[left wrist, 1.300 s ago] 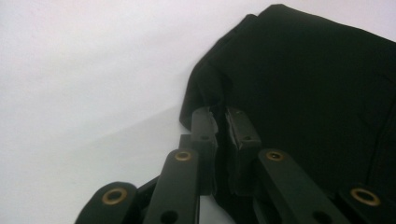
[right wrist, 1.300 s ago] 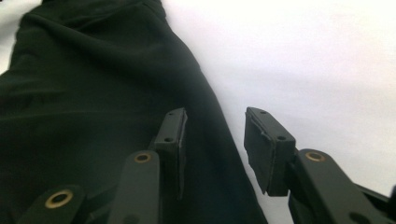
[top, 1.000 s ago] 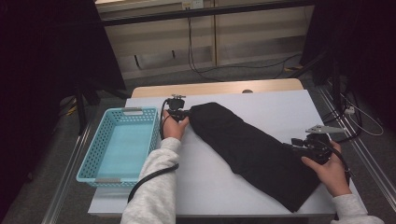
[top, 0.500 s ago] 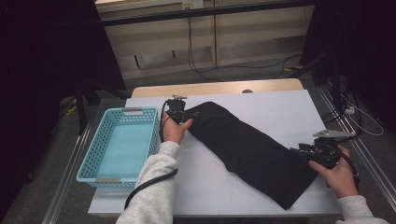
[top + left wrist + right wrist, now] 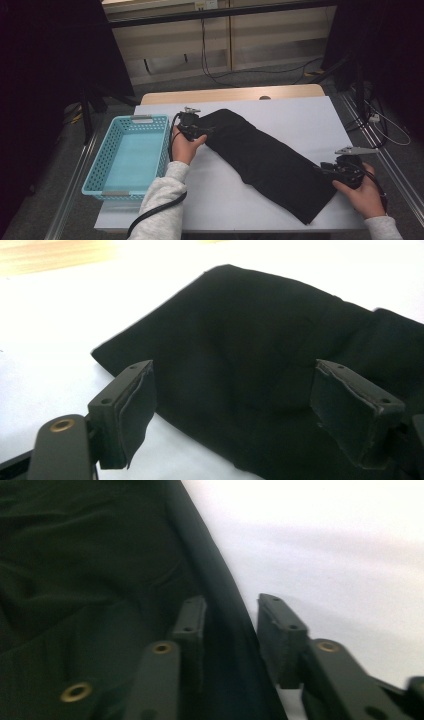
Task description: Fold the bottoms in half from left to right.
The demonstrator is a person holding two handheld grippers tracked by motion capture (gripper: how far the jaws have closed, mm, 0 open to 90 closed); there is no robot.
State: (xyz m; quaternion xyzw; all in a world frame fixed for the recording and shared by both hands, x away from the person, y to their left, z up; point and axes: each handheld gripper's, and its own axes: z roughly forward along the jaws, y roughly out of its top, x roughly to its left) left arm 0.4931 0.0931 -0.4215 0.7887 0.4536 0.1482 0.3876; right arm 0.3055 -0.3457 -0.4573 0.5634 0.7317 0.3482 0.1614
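A blue basket is sitting empty at the nine o'clock side of the bench. Just beside it, the left tool is standing at the upper end of a long black cloth, which is lying slantwise across the bench from about eleven o'clock down to five o'clock. In the left gripper view the left tool is gaping wide, its jaws having just been opening; the cloth is lying flat between and beyond the pads, and neither pad is pressing on it. A second ago that end was pinched, so the left hand is now letting go of it.

At the four o'clock edge, the right tool is meeting the lower end of the cloth. In the right gripper view the right tool is standing fairly narrow, its jaws having just been closing, with the folded edge of the cloth running between them; a gap is still showing at the outer pad, so the grip is not yet made.

Judging from this, the cloth is being laid out and the right hand is taking a new hold, probably for the next fold.
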